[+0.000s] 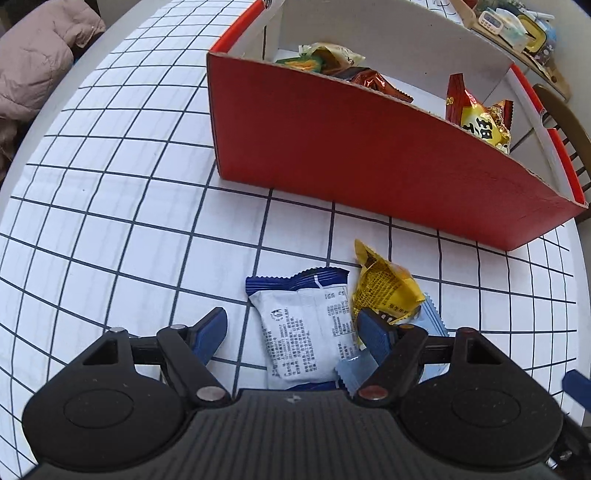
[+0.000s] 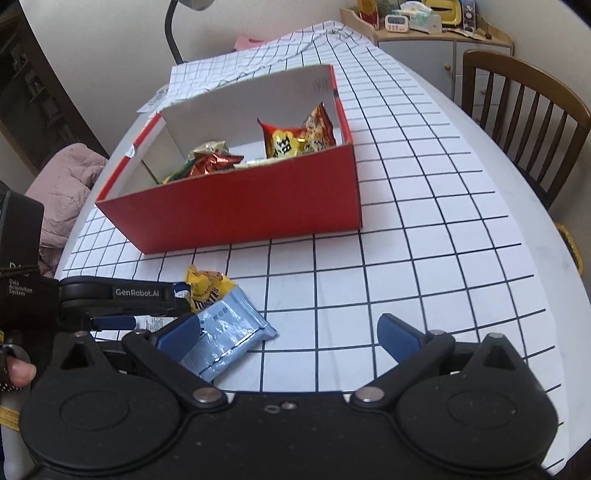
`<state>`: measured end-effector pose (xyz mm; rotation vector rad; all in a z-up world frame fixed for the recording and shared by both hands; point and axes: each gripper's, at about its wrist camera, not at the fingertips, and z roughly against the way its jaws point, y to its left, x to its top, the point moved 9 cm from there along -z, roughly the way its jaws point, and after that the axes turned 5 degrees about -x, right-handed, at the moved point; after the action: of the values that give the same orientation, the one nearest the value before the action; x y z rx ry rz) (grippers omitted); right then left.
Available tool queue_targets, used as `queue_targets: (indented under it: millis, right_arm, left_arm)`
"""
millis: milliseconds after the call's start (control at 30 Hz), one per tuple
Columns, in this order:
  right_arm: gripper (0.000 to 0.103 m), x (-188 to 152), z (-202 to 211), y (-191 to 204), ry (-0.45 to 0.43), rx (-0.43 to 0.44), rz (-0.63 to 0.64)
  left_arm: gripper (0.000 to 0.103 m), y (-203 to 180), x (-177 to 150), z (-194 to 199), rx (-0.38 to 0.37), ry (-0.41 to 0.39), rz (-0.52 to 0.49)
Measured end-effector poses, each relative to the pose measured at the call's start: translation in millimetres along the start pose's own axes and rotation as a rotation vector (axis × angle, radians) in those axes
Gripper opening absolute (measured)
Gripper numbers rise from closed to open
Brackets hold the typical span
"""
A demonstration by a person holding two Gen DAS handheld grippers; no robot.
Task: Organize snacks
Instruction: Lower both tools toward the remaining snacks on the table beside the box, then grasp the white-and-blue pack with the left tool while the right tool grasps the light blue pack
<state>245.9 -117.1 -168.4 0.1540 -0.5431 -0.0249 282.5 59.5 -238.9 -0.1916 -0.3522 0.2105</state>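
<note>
A red cardboard box (image 1: 332,147) (image 2: 240,199) stands on the checked tablecloth and holds several snack packets (image 2: 295,142). In front of it lie three loose packets: a white and blue packet (image 1: 306,332), a yellow M&M's packet (image 1: 384,288) (image 2: 207,290) and a light blue foil packet (image 2: 229,332) (image 1: 428,325). My left gripper (image 1: 291,332) is open, low over the white and blue packet, which lies between its fingers. My right gripper (image 2: 291,336) is open and empty, its left finger (image 2: 177,334) over the light blue packet.
A wooden chair (image 2: 524,110) stands at the table's right edge. A pink jacket (image 1: 33,62) lies at the left. A sideboard with clutter (image 2: 424,22) is behind. The left gripper's body (image 2: 122,295) shows at the left of the right wrist view.
</note>
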Motion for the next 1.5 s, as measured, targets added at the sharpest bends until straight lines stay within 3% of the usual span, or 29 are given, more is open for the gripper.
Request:
queue_targets:
  millis: [267, 500, 633, 900, 1133, 1367, 1500]
  right_arm:
    - [0.102, -1, -22, 14, 0.055, -0.029, 0.000]
    - [0.101, 0, -43, 28, 0.098, -0.076, -0.019]
    - [0.099, -5, -53, 38, 0.123, -0.110, -0.026]
    - [0.097, -3, -67, 51, 0.099, -0.234, -0.058]
    - [0.094, -12, -74, 61, 0.079, -0.302, 0.068]
    - [0.091, -28, -65, 35, 0.072, -0.298, 0.107]
    - [0.073, -30, -61, 29, 0.069, -0.222, 0.098]
  left_arm:
    - [0.077, 3, -1, -2, 0.018, -0.020, -0.008]
    - [0.059, 18, -4, 4, 0.092, -0.039, -0.056]
    - [0.056, 36, -3, 9, 0.098, -0.047, -0.037]
    - [0.055, 53, -4, 14, 0.101, -0.071, -0.026]
    - [0.055, 55, -6, 15, 0.097, -0.077, -0.046]
    - [0.055, 54, -7, 16, 0.092, -0.079, -0.073]
    - [0.052, 53, -10, 17, 0.094, -0.079, -0.091]
